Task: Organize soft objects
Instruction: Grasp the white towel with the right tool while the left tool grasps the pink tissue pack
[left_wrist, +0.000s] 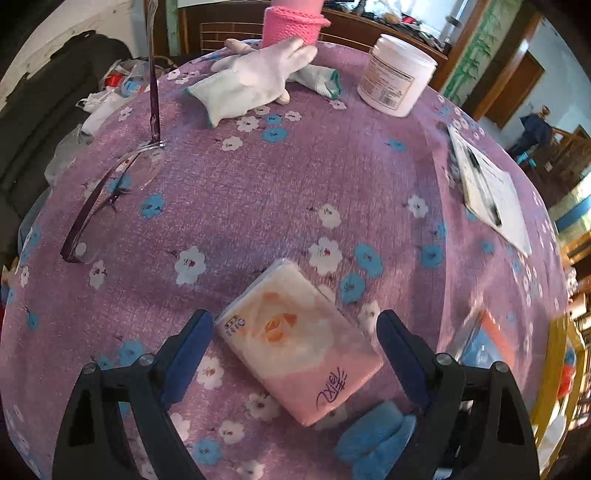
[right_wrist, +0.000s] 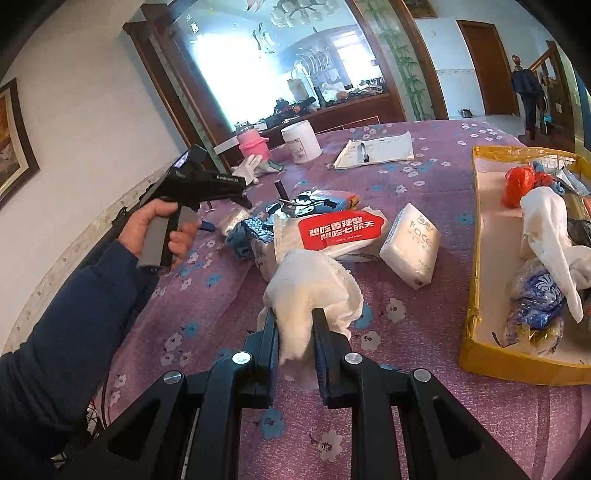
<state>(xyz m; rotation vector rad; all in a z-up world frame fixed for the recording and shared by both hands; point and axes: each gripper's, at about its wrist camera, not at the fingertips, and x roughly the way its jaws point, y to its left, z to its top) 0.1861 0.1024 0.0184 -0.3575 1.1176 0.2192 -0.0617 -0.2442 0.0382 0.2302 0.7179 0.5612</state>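
Over the purple flowered tablecloth (left_wrist: 258, 192), left gripper (left_wrist: 295, 354) pointing steeply down, jaws wide, straddling a pink tissue packet (left_wrist: 295, 343) lying flat; pads not touching it. Blue fluffy cloth (left_wrist: 376, 439) just beside the packet, under the right-hand finger. Purple-framed glasses (left_wrist: 110, 192) toward the left edge of the table. White gloves (left_wrist: 255, 81) at the far edge, touching a pink knitted sleeve on a bottle (left_wrist: 291, 22); white plastic jar (left_wrist: 397, 74) near them. Paper sheets (left_wrist: 491, 188) by the right edge.

Right gripper (right_wrist: 295, 325) nearly closed, clamped on a white towel (right_wrist: 314, 288) bunched between its pads, held above the cloth. Beyond it a heap: red-and-white wet wipe pack (right_wrist: 340, 229), white tissue pack (right_wrist: 410, 247) tilted just beside it, blue cloth partly under. Yellow cardboard box (right_wrist: 476, 350) at the right edge, holding white cloth (right_wrist: 550, 236), a red bag (right_wrist: 521, 184) and blue-patterned bags (right_wrist: 539, 299). Person's left hand (right_wrist: 162, 232), dark blue sleeve, gripping the other tool's handle.
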